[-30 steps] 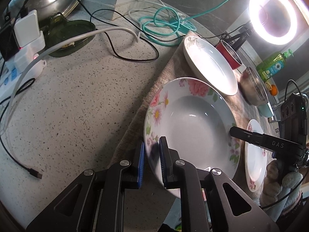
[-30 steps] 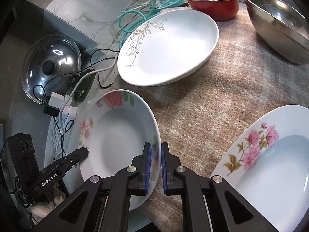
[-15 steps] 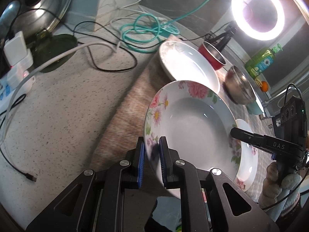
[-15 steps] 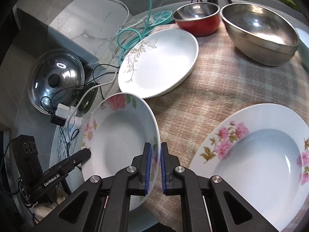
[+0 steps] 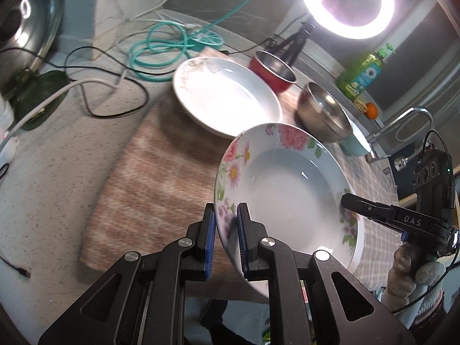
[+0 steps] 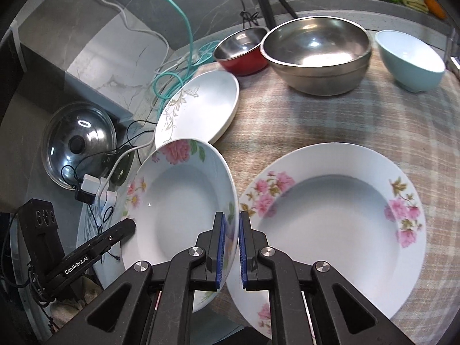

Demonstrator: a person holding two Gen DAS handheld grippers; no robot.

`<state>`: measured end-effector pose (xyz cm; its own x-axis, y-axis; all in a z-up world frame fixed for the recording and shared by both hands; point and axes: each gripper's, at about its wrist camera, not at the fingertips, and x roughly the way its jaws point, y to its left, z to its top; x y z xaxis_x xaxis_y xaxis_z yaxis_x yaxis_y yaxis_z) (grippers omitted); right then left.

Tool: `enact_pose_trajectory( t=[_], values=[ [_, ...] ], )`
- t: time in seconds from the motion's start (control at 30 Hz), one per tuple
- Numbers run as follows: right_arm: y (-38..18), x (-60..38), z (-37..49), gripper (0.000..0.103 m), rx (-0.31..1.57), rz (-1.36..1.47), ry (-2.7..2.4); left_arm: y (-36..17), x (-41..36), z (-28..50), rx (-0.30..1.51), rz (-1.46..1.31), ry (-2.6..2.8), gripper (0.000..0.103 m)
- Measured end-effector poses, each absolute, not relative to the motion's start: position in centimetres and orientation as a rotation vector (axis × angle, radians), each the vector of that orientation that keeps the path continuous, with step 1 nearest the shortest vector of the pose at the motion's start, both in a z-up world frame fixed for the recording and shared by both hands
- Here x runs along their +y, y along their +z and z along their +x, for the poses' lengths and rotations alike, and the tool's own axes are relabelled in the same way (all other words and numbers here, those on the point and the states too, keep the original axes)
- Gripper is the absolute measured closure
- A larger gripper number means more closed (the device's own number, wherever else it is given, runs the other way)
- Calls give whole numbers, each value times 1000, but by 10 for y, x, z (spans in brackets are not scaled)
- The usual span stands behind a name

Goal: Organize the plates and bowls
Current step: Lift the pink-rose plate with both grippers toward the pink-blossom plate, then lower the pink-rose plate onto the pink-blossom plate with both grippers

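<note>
1. My left tool (image 5: 225,240) is clamped on the near rim of the pink-flowered plate (image 5: 287,195), blue pads on either side of the edge, nearly closed.
2. My right tool (image 6: 230,247) pinches the opposite rim of that same plate (image 6: 178,201) just as tightly, so I hold it between both tools.
3. The plate hangs tilted, clear of the checked cloth (image 6: 330,118) that covers this end of the worktop (image 5: 57,155).
4. Just beside it on the cloth lies a second flowered plate (image 6: 330,218), flat, partly under my right tool.
5. Further off rests a white plate with a pale leaf pattern (image 6: 201,109), at the cloth's far edge.
6. Behind that stand a red-sided steel bowl (image 6: 241,51), a larger steel bowl (image 6: 316,54) touching it, and a light blue bowl (image 6: 411,60) apart to the right.
7. Beyond the cloth are a coiled teal cable (image 5: 161,49), a glass pot lid (image 6: 77,146) and a lit ring light (image 5: 348,0).
</note>
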<state>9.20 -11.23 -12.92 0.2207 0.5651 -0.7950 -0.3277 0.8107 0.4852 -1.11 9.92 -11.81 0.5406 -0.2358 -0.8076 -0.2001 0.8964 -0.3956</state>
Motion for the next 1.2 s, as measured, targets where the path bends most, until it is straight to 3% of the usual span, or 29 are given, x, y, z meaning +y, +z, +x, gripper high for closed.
enact_pose_trajectory(
  t=[1.2],
  values=[
    [-155,-239,86,94,1198,355,416,-136,-1,36,1104,-371,-212,90]
  ],
)
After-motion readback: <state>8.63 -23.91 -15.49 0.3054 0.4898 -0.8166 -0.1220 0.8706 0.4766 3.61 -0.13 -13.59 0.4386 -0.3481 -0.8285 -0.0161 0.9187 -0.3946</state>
